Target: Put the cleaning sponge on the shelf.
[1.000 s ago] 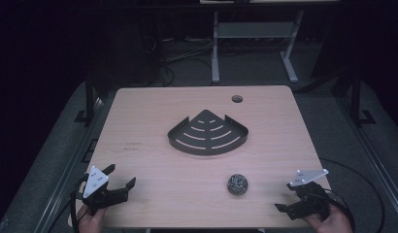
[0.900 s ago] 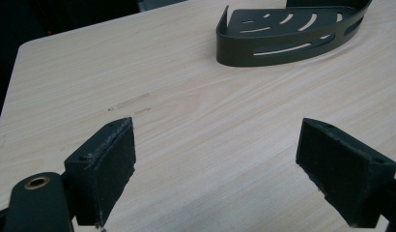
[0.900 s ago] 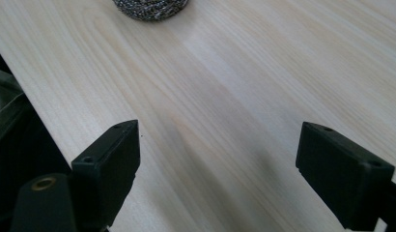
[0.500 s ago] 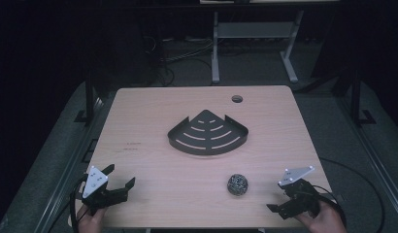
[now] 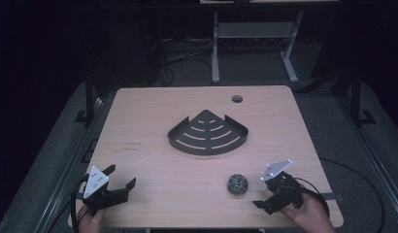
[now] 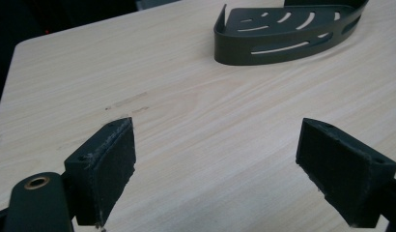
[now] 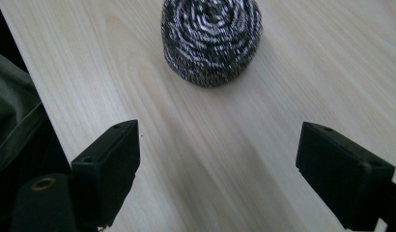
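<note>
High view: a pale wood table (image 5: pixel 153 145) in a dark room carries a black corner rack (image 5: pixel 207 133) and steel scourer (image 5: pixel 238 184). The right gripper (image 5: pixel 271 193), jaws spread and empty, has shifted left toward the scourer; the left gripper (image 5: pixel 120 182) stays spread.

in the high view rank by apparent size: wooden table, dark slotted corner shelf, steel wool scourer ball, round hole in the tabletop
1. Light wooden table
2. Dark slotted fan-shaped corner shelf
3. Round steel wool scourer ball
4. Small round hole in the tabletop, though it lies farther from the camera

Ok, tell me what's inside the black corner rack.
The rack holds nothing: its slotted floor shows bare in the high view. In the left gripper view its near wall hides part of the floor.
</note>
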Demonstrator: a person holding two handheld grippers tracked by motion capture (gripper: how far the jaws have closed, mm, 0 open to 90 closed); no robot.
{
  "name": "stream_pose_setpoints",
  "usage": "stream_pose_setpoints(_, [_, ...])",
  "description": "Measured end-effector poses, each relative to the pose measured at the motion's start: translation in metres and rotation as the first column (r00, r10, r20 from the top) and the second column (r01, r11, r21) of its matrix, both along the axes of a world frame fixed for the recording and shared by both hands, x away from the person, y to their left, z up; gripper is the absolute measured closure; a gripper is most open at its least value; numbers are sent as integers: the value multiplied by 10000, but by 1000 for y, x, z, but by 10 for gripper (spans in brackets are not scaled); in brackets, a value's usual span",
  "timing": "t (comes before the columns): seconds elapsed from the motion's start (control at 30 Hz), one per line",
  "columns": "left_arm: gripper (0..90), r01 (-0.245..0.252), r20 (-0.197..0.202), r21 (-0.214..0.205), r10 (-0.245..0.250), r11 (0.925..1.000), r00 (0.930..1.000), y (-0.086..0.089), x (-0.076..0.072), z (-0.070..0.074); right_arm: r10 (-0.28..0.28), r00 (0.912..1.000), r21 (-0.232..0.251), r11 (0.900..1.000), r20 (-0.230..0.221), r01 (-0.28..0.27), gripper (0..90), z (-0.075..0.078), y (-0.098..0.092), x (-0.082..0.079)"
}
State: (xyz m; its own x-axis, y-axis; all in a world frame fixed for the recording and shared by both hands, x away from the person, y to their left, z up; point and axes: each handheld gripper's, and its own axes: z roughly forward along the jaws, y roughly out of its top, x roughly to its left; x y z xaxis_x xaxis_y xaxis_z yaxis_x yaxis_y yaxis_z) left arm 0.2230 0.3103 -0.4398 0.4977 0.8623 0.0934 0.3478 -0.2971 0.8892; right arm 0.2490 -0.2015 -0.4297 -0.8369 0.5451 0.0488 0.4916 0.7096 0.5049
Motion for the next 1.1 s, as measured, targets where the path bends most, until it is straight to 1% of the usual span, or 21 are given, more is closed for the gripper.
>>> stream_pose_setpoints(0.03, [133, -30, -16, 9, 30, 10000, 10000, 0, 0, 0, 63, 10000, 15, 10000, 25, -63, 153, 1, 4, 2])
stream_pose_setpoints(0.1, [133, -35, -4, 32, 35, 10000, 10000, 0, 0, 0, 101, 9999, 8, 9999, 19, -101, 153, 2, 6, 3])
stream_pose_setpoints(0.13, [133, -11, 7, 26, 11, 10000, 10000, 0, 0, 0, 188, 9998, -71, 9998, 54, -188, 153, 3, 10, 5])
stream_pose_setpoints(0.23, [133, 21, 18, 87, -21, 10000, 10000, -2, 0, 0, 371, 9993, -111, 9993, 64, -370, 155, 4, 16, 8])
stream_pose_setpoints(0.33, [133, 15, 42, 89, -16, 10000, 10000, -2, 0, 0, 428, 9991, -183, 9989, 71, -426, 154, 5, 21, 11])
stream_pose_setpoints(0.43, [133, 24, 23, 54, -24, 10000, 10000, -2, 0, 0, 487, 9988, -398, 9980, 104, -482, 155, 6, 26, 15])
stream_pose_setpoints(0.5, [133, 14, 38, 41, -14, 10000, 10000, -1, 0, 0, 525, 9985, -402, 9978, 128, -520, 156, 6, 28, 16])
stream_pose_setpoints(0.53, [133, 12, 44, 24, -12, 10000, 10000, -1, 0, 0, 569, 9984, -382, 9977, 66, -566, 156, 6, 32, 18])
stream_pose_setpoints(0.77, [132, 43, 51, 20, -43, 10000, 10000, -1, 0, 1, 785, 9969, -462, 9959, 56, -782, 156, 6, 44, 25])
stream_pose_setpoints(0.8, [133, 38, 47, 31, -38, 10000, 10000, -1, 0, 1, 757, 9971, -469, 9960, -16, -757, 155, 5, 46, 26])
stream_pose_setpoints(0.9, [132, 45, 64, 21, -45, 10000, 10000, -1, 0, 1, 779, 9969, -669, 9947, -116, -785, 155, 3, 51, 30])
stream_pose_setpoints(1.1, [132, 35, 73, 8, -35, 10000, 10000, -1, 0, 1, 865, 9960, -810, 9928, -240, -882, 156, 1, 57, 33])
